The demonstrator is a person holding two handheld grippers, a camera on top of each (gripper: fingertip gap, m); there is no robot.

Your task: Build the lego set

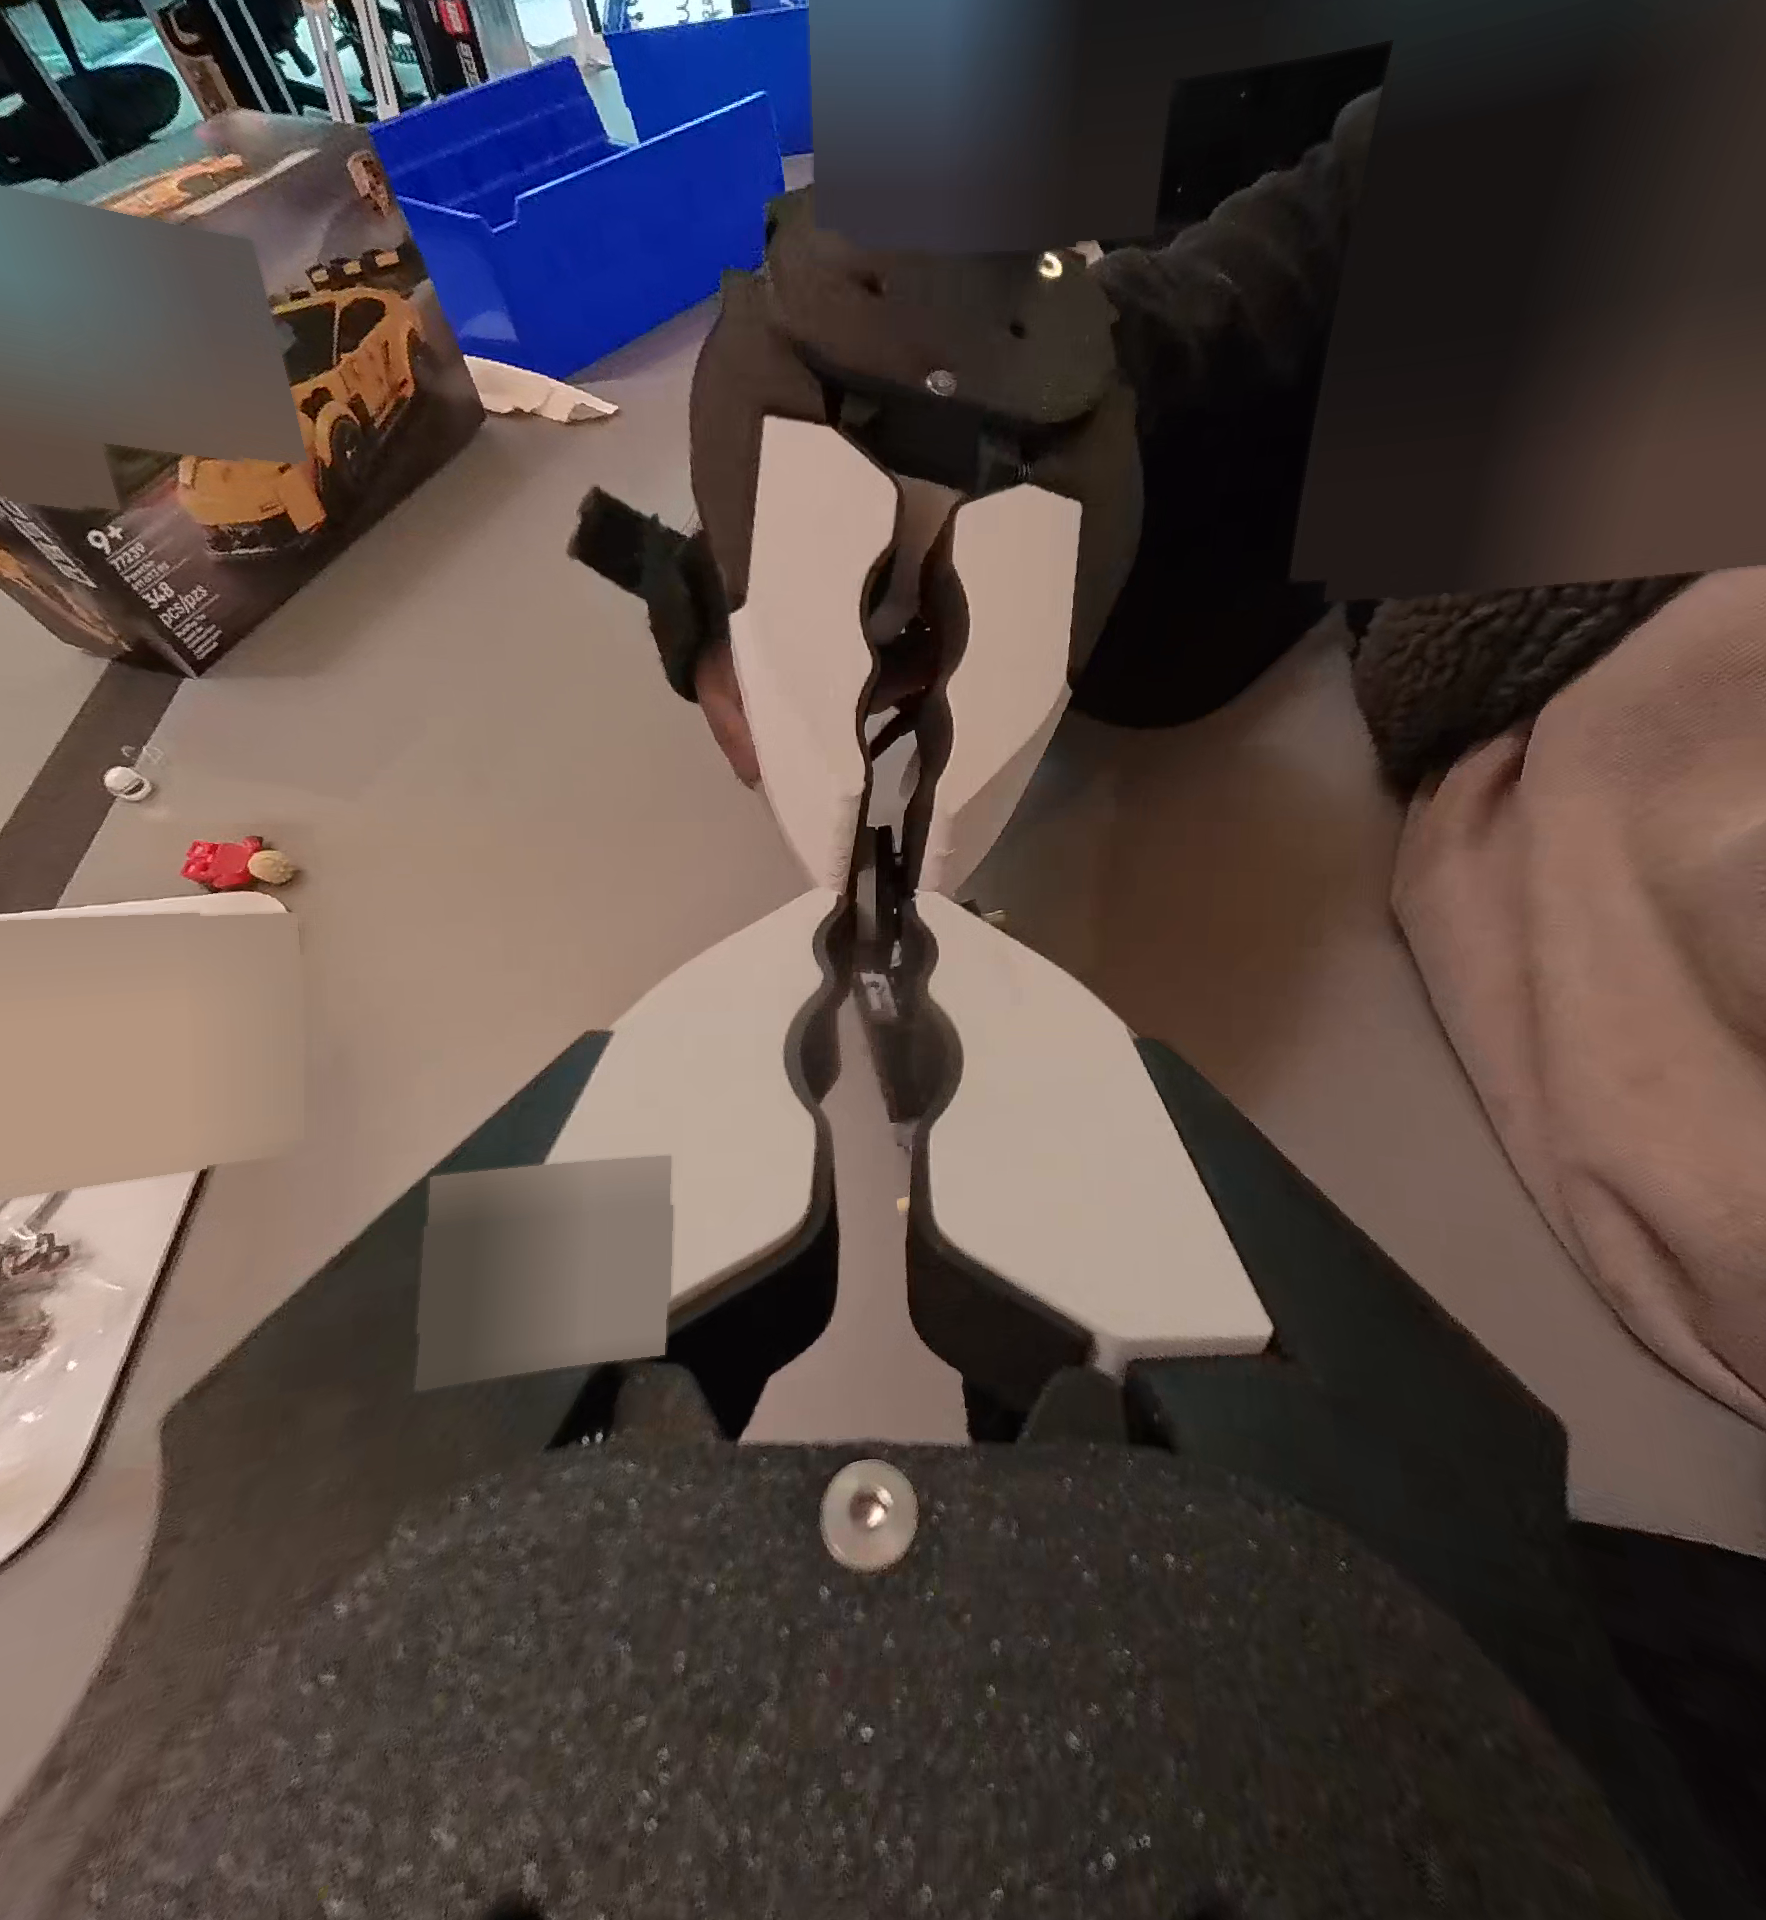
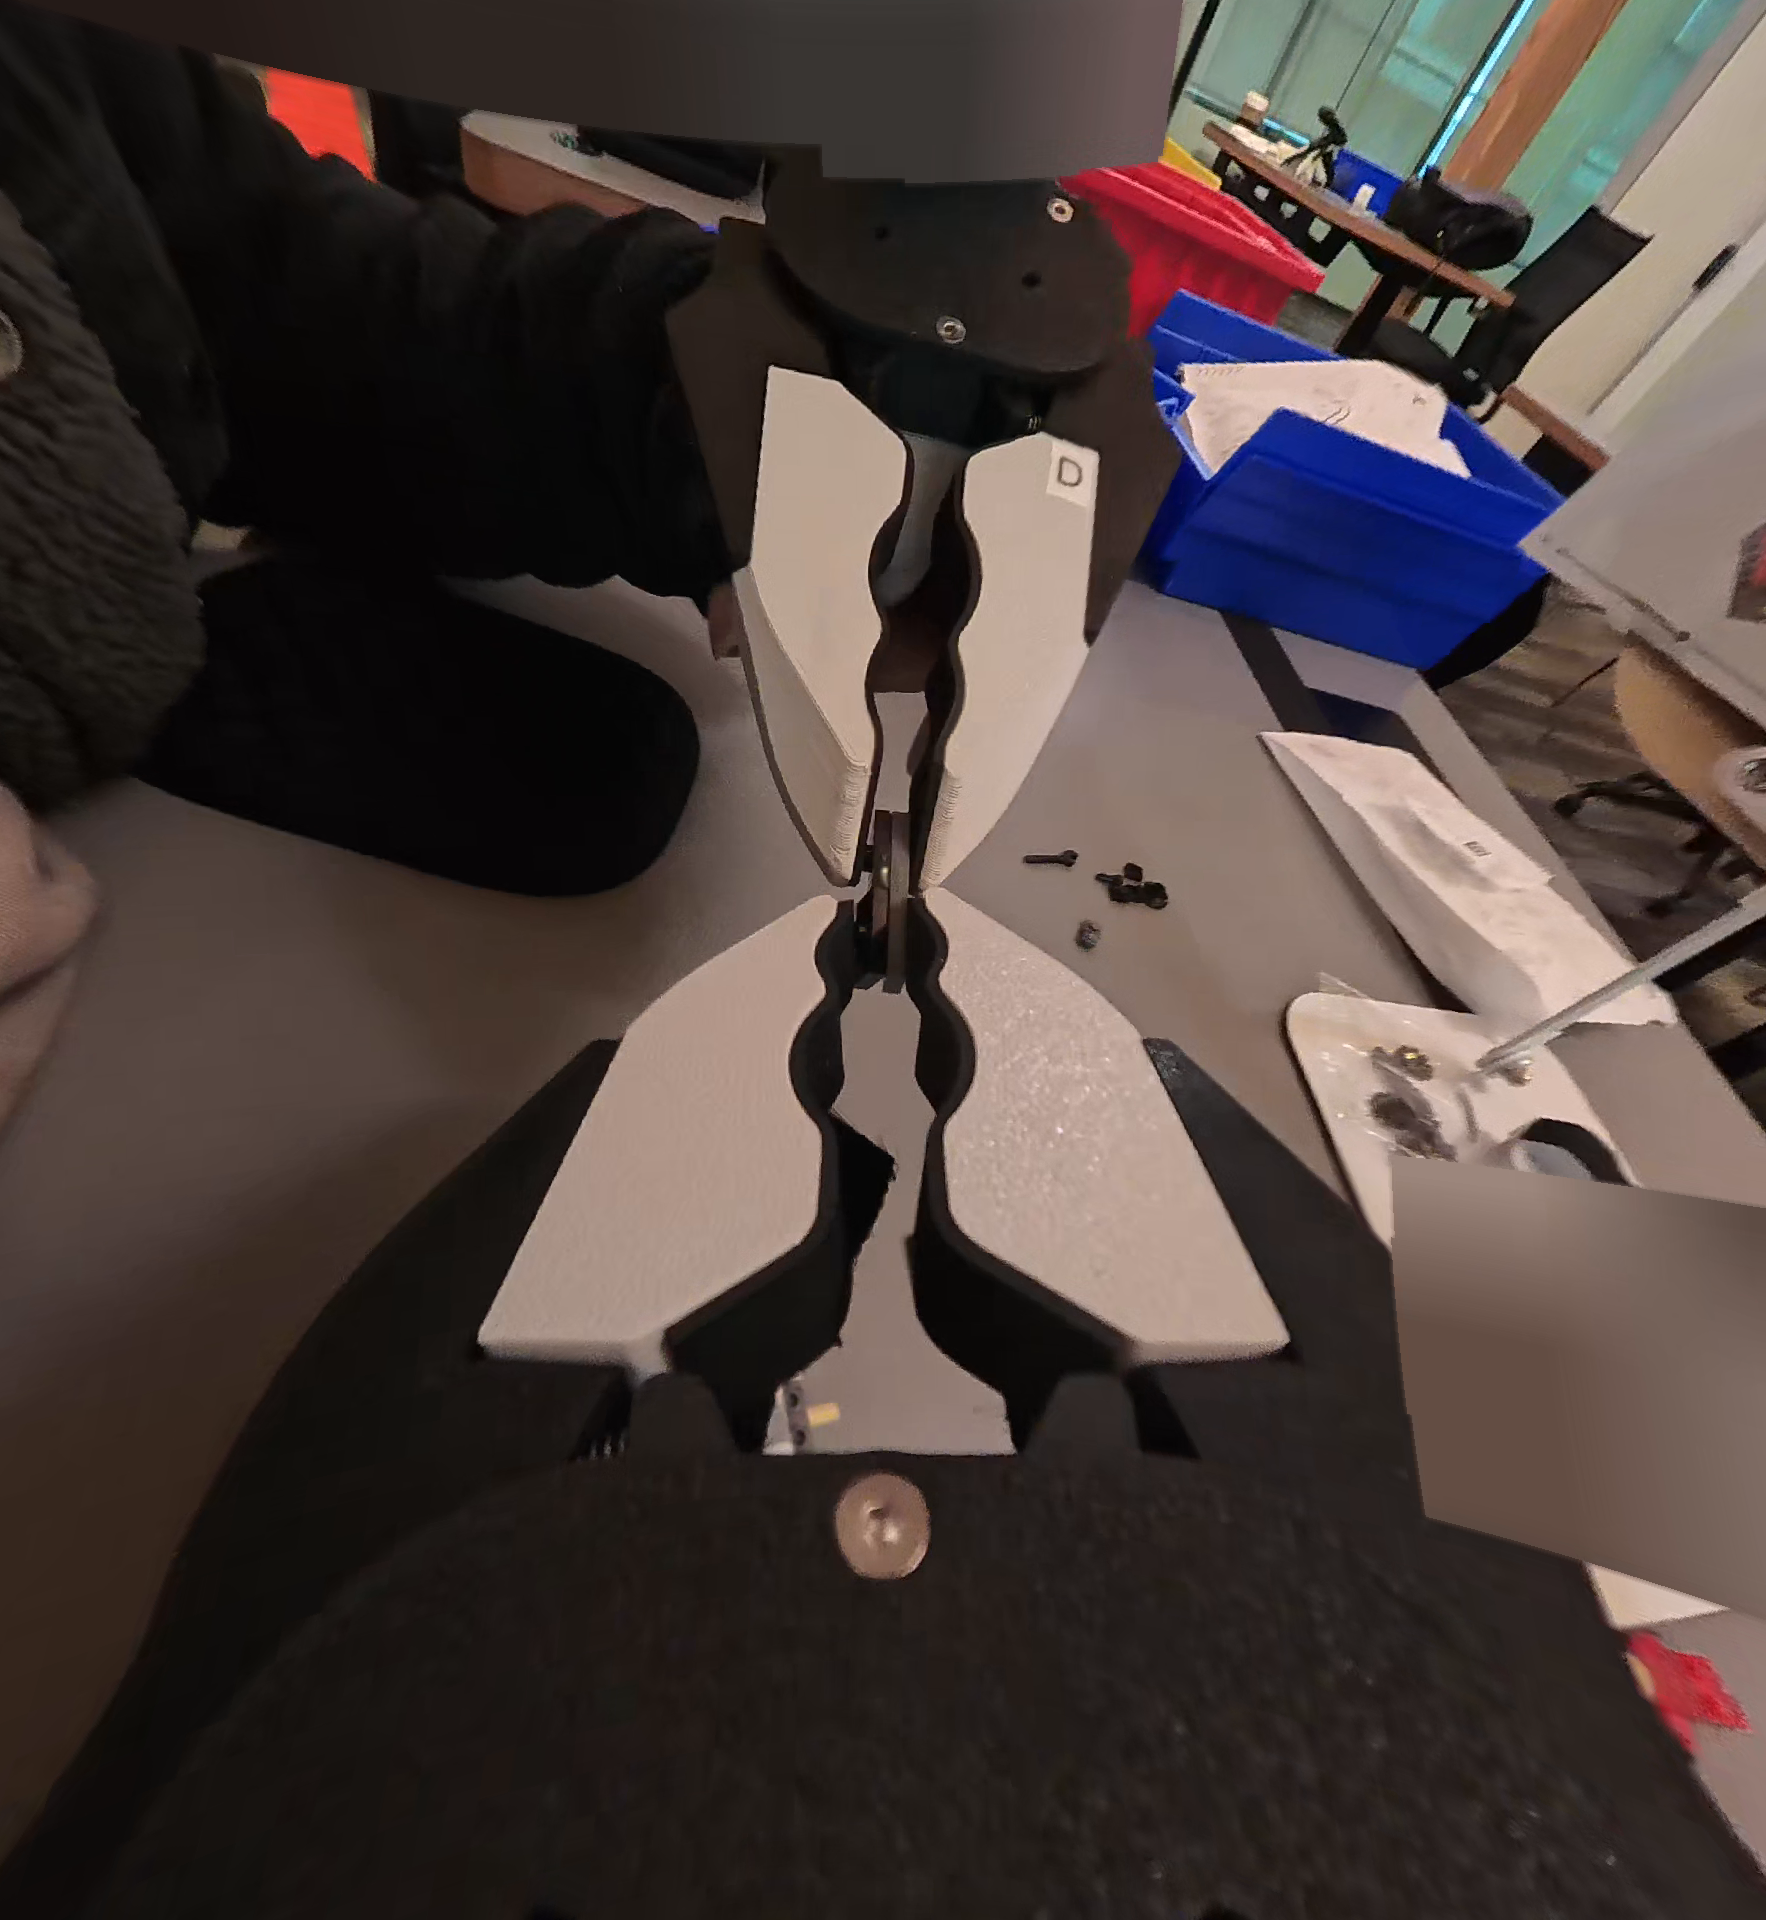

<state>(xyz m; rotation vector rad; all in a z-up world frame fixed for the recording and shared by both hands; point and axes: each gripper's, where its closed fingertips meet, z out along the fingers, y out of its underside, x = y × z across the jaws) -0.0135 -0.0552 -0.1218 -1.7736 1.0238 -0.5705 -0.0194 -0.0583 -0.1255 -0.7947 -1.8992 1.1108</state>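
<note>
Currently, a joining step is judged to be in hand: at frame centre in both wrist views, the left gripper (image 1: 877,940) and the right gripper (image 2: 884,935) are being held tip to tip, each closed narrowly on a small dark lego piece (image 2: 887,902). Whether one piece or two is being pinched cannot be told. Loose black parts (image 2: 1118,888) are lying right of centre on the grey table (image 2: 1118,727); the set box (image 1: 266,436) is standing upper left. Next, aligned pressing together is being called for.
</note>
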